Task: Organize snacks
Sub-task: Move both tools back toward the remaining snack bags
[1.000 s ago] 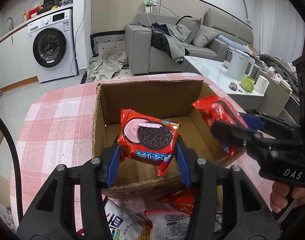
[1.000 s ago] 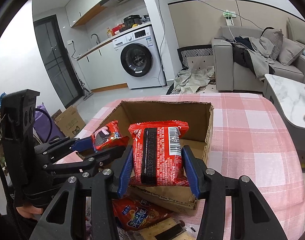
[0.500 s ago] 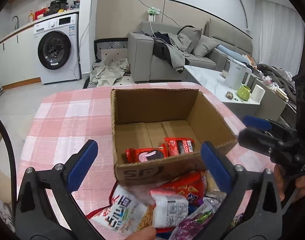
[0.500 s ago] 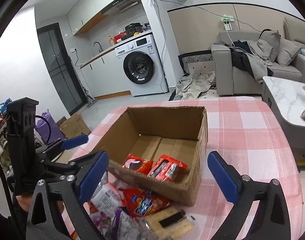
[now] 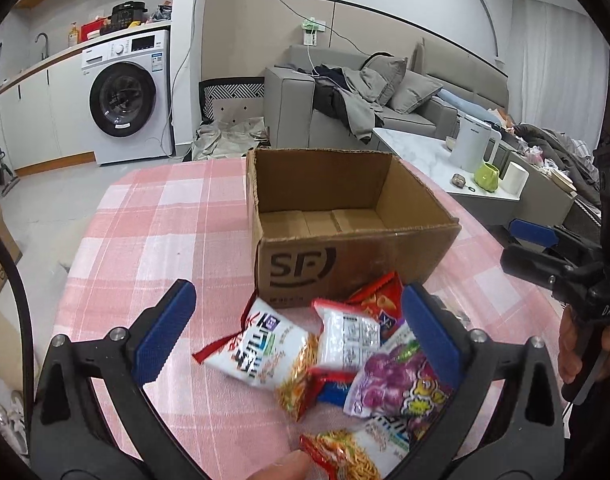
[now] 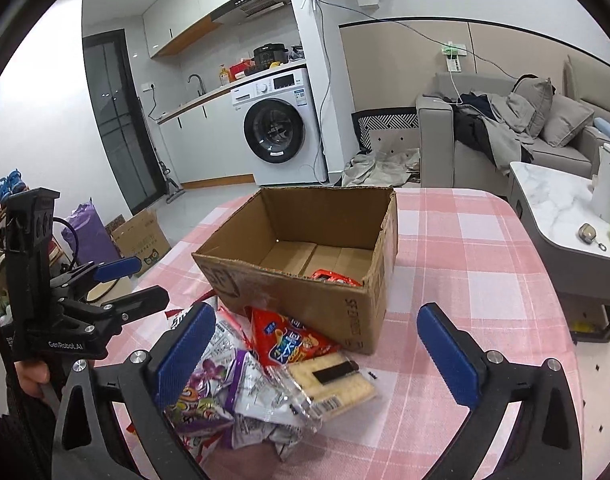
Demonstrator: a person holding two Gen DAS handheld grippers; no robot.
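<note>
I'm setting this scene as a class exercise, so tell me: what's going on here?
A person is sorting snacks with a handheld gripper in each hand. The left gripper and right gripper are both open and empty, above a pile of packets, including a purple grape-print packet and a white noodle packet, on the pink checked tablecloth. The brown cardboard box behind holds at least one red packet.

Readable markings on box and grippers

The box [image 5: 357, 240] carries a black "SF" logo on its near wall; the right gripper [image 5: 577, 280] body reads "DAS", and the left gripper [image 6: 105, 292] body reads "GenRobot.AI".
</note>
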